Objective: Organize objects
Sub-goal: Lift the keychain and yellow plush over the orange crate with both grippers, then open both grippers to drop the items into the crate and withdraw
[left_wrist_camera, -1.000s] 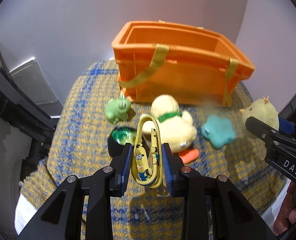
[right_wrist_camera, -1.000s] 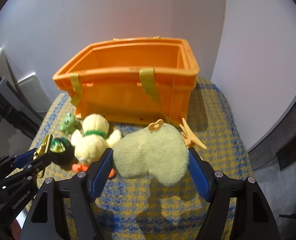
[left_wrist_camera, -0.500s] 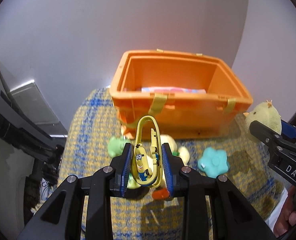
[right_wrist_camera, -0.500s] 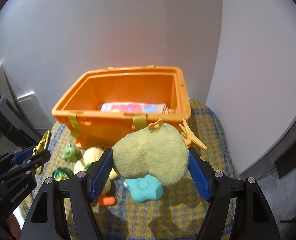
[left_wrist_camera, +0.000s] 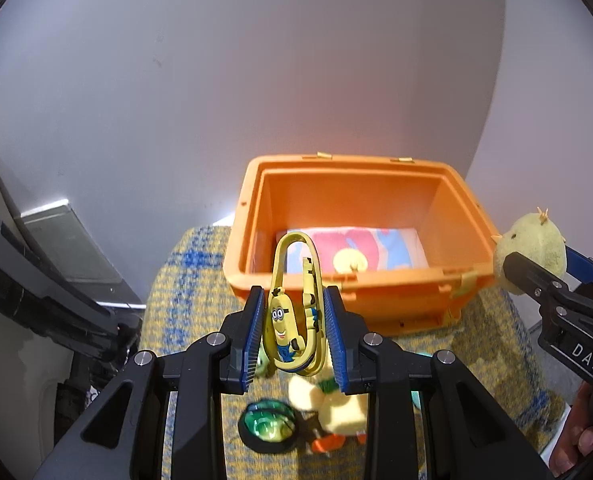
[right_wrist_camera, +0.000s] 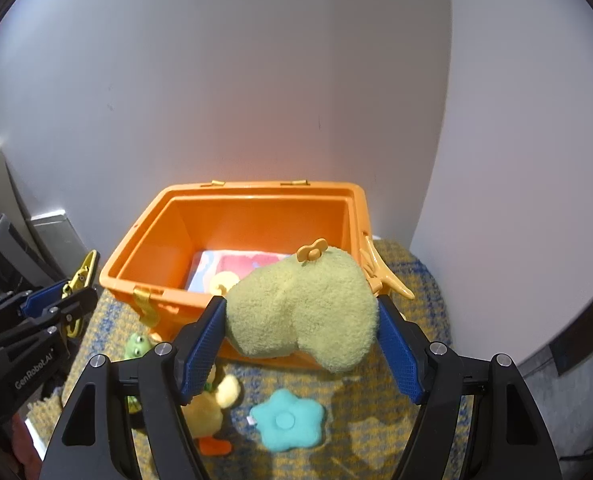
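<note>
While both hands hang above the rug: two toys are held in the air
Yellow clip point(left_wrist_camera: 294, 322): pinched in the left gripper point(left_wrist_camera: 295, 334), before the orange bin point(left_wrist_camera: 352, 286)
Plush chick point(right_wrist_camera: 302, 308): squeezed between the right gripper point(right_wrist_camera: 300, 344) pads
Bin: holds a colourful book point(left_wrist_camera: 356, 250)
Rug point(right_wrist_camera: 360, 420): teal star point(right_wrist_camera: 288, 420), duck point(left_wrist_camera: 338, 404), frog point(right_wrist_camera: 137, 345)

Plain pale wall point(left_wrist_camera: 256, 80) fills upper half of both views; a corner seam runs down at right. Woven yellow-and-blue checked cloth point(right_wrist_camera: 416, 432) covers the surface across lower centre. Grey flat panel point(left_wrist_camera: 72, 248) leans at the wall, left edge. Dark slanted bars point(left_wrist_camera: 36, 296) cross lower left.
</note>
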Motion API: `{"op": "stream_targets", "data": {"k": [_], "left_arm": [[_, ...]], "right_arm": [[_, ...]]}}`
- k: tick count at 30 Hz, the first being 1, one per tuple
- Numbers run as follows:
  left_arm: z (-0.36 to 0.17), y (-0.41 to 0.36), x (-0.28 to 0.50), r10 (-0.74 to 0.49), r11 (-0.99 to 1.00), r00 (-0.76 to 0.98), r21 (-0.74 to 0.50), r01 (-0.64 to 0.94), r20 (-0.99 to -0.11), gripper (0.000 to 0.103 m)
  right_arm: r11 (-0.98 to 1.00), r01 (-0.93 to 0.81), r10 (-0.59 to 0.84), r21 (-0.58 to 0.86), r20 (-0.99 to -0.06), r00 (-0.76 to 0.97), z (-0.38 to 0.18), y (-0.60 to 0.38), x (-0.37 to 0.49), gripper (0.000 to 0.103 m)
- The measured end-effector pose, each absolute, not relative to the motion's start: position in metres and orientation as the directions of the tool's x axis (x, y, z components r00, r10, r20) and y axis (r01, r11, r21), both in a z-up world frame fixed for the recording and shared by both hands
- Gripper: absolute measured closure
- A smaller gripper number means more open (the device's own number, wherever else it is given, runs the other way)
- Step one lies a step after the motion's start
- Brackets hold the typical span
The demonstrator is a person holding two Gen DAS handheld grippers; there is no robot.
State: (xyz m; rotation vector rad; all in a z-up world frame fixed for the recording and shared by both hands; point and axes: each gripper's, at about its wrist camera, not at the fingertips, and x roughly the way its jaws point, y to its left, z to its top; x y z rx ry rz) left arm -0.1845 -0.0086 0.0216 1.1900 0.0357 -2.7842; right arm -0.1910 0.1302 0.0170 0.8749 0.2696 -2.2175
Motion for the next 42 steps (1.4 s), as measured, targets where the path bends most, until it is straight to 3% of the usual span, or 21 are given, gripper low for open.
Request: {"op": "stream_targets", "data": {"k": [32, 33, 35, 37, 42], "left_arm": [[0.015, -0.019, -0.264, -0.057, -0.998, -0.676, 0.015, 0.068, -0.734, 0.071], [0.014, -0.019, -0.266, -0.061, -0.997, -0.675, 0.017, 0.071, -0.735, 0.069], [0.014, -0.019, -0.267, -0.067, -0.997, -0.678, 0.020, 0.078, -0.732, 0.041], [0.015, -0.021, -0.265, -0.089, -0.995, -0.688, 0.028, 0.098, -0.721, 0.026], [0.017, -0.022, -0.259, -0.113, -0.991, -0.689, 0.034, 0.127, -0.716, 0.017]], "right_arm": [[-0.705, 0.705, -0.554, 0.080, -0.682, -0.477, 0.019, 0.082, -0.239, 0.030], [-0.703, 0.707, -0.553, 0.080, -0.686, -0.473, 0.019, 0.082, -0.239, 0.029], [-0.708, 0.701, -0.552, 0.083, -0.685, -0.476, 0.019, 0.082, -0.238, 0.026], [-0.714, 0.696, -0.543, 0.073, -0.685, -0.486, 0.020, 0.079, -0.240, 0.015], [-0.730, 0.681, -0.532, 0.062, -0.677, -0.509, 0.021, 0.082, -0.232, 0.008]]}}
